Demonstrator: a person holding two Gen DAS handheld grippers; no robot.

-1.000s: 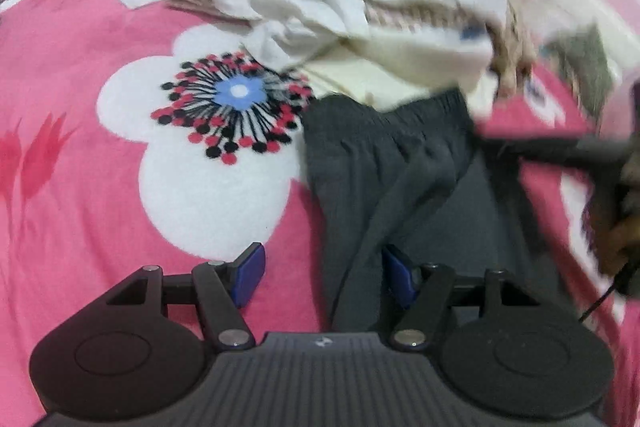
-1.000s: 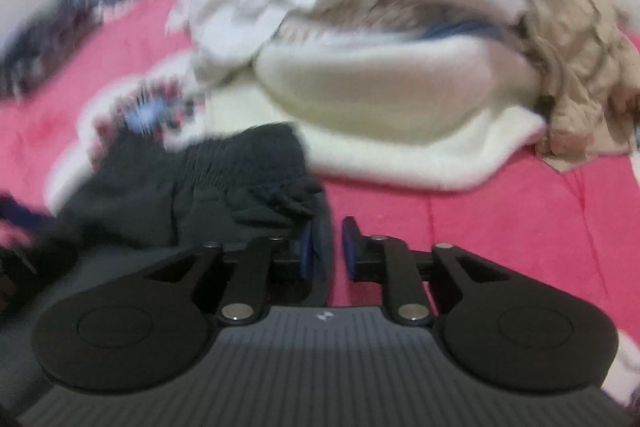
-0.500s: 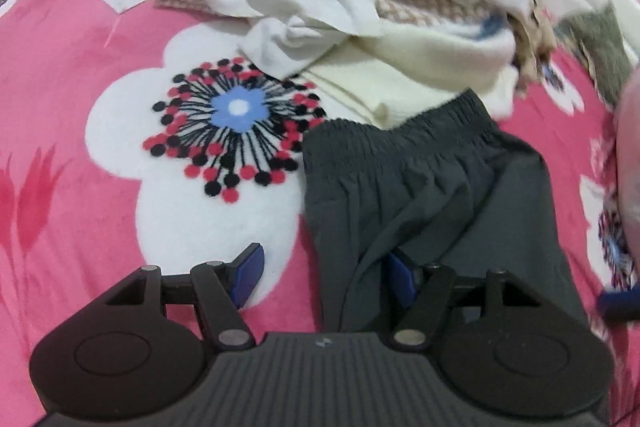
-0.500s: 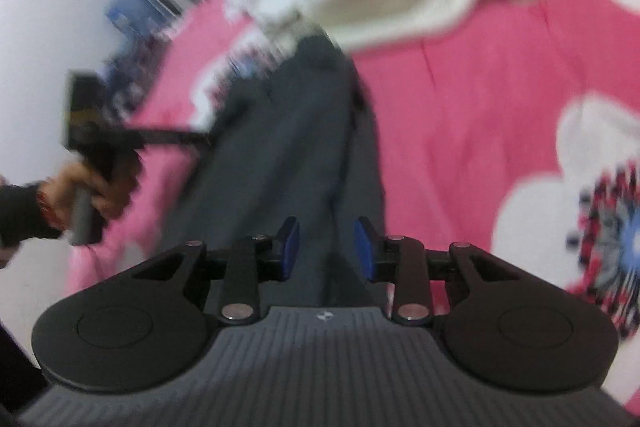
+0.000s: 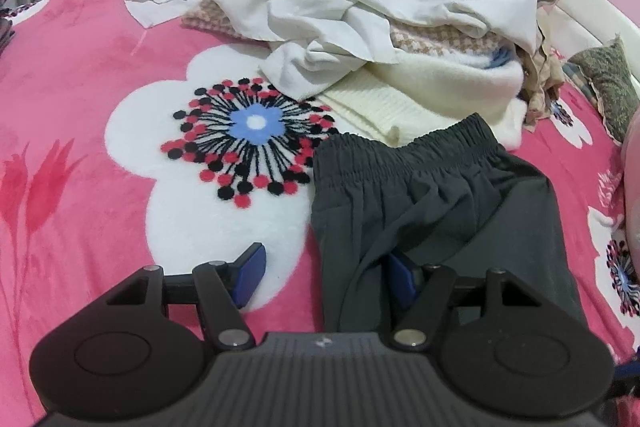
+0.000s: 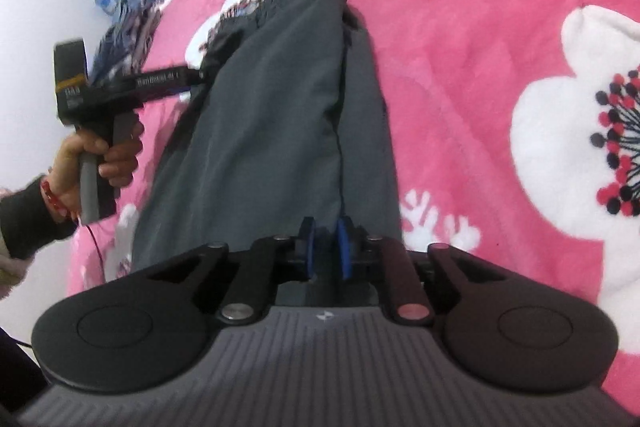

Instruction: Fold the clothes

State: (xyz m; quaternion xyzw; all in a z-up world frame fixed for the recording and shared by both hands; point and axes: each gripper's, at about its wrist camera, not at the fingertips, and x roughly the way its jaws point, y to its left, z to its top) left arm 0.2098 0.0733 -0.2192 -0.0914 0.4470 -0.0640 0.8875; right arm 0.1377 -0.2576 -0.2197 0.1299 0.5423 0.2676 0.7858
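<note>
While our left gripper (image 5: 324,273) gapes | dark grey trousers (image 5: 436,211) lie creased at frame centre | right gripper (image 6: 325,253) pinches their hem.

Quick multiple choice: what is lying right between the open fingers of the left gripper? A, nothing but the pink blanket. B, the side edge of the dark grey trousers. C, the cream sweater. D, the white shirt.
B: the left gripper stands open astride the side edge of the dark grey trousers, while the other clothes lie further back in the pile.
</note>
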